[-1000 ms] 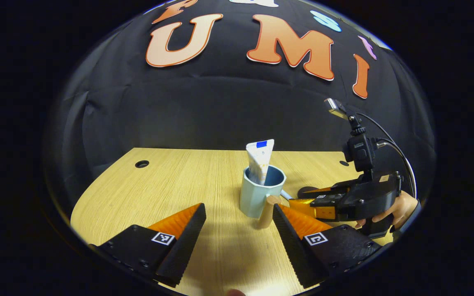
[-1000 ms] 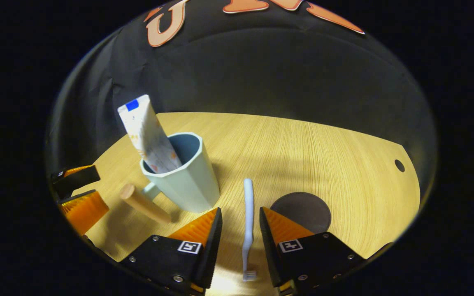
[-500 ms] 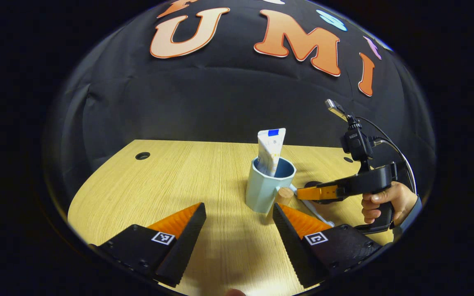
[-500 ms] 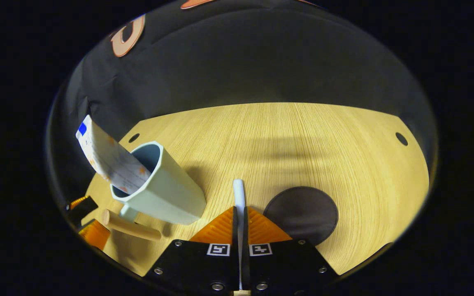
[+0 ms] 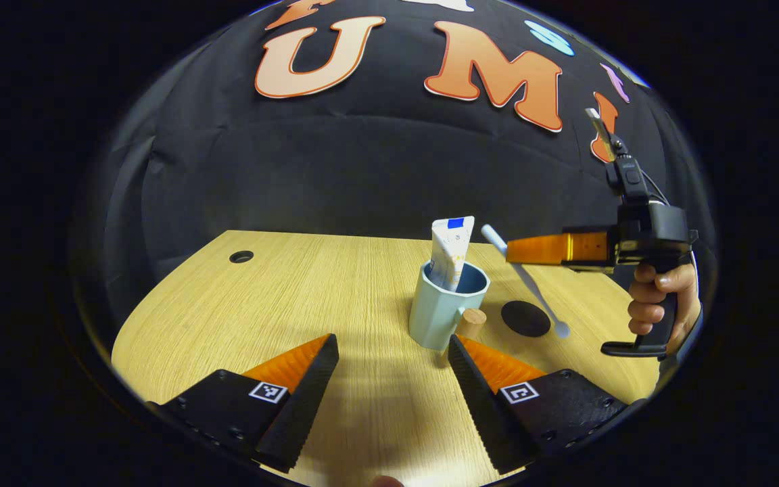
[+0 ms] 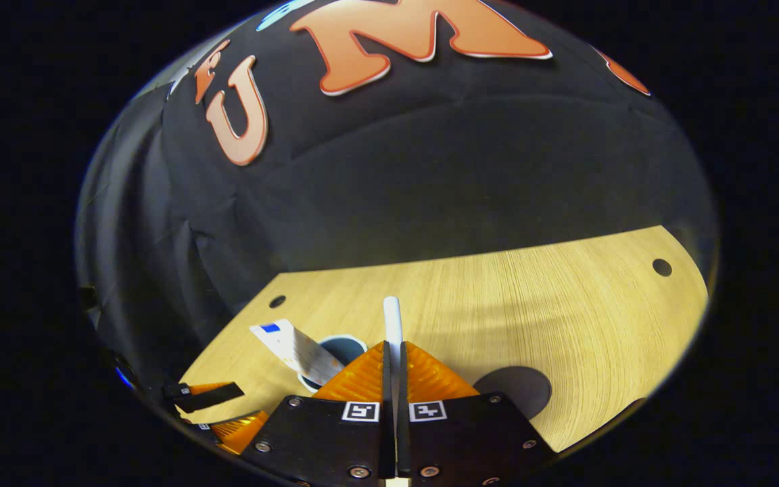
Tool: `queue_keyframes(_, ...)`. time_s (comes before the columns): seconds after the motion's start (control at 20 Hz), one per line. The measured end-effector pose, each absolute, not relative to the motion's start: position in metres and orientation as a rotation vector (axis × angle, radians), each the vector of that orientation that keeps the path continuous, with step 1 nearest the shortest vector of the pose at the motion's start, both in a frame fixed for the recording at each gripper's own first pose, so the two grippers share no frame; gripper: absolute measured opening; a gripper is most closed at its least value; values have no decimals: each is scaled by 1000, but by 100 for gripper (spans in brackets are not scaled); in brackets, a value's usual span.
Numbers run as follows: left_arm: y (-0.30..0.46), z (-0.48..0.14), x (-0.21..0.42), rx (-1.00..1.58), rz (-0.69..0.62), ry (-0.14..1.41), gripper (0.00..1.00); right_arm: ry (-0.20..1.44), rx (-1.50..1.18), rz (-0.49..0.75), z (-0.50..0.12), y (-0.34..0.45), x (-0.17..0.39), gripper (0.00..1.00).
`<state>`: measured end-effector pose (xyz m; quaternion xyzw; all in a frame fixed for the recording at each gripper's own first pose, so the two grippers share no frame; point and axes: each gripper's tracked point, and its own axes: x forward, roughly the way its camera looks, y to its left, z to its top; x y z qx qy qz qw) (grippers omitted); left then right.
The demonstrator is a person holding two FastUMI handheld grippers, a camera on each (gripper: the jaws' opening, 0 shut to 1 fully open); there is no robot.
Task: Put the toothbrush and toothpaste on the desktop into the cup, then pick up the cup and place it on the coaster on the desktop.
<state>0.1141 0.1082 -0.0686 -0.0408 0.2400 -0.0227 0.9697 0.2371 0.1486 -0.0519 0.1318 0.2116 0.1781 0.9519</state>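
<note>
On the bench [image 5: 241, 318], from left to right:
Left gripper [image 5: 389, 365]: low at 6 o'clock in the left gripper view, fingers spread wide, holding nothing.
Cup [image 5: 445, 310]: upright near the middle, wooden handle [image 5: 470, 323] toward the left gripper.
Toothpaste [image 5: 449, 251]: standing inside the cup, leaning on its rim.
Coaster [image 5: 526, 318]: flat, just beside the cup at 3 o'clock.
Right gripper [image 5: 512, 250]: raised above the coaster, fingers pressed together on the toothbrush [image 5: 528, 284].
Toothbrush: tilted, in the air, clear of the bench.
</note>
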Motion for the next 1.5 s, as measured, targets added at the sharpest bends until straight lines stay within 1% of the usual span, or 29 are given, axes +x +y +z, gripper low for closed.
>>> queue_keyframes(0.1,109,-66,113,-90,-49,475,98,349,281,365,-27,149,243,2)
queue_keyframes(0.35,118,-68,117,-78,-41,467,98,166,345,393,11,159,259,2)
queue_keyframes(0.6,133,-78,120,-67,-27,476,98,46,442,402,22,171,278,2)
queue_keyframes(0.75,141,-81,120,-69,-20,480,98,13,504,381,17,173,296,2)
queue_keyframes(0.9,143,-93,130,-70,-21,486,98,-26,521,394,16,182,302,1)
queue_keyframes(1.05,140,-98,136,-68,-25,491,98,-28,481,402,4,190,302,2)
queue_keyframes(1.2,132,-100,137,-77,-35,506,98,-83,450,431,4,196,294,2)
queue_keyframes(1.3,128,-98,135,-81,-33,508,98,-90,403,419,-1,193,291,2)
queue_keyframes(1.5,122,-85,131,-80,-25,495,98,19,394,460,-20,186,274,8)
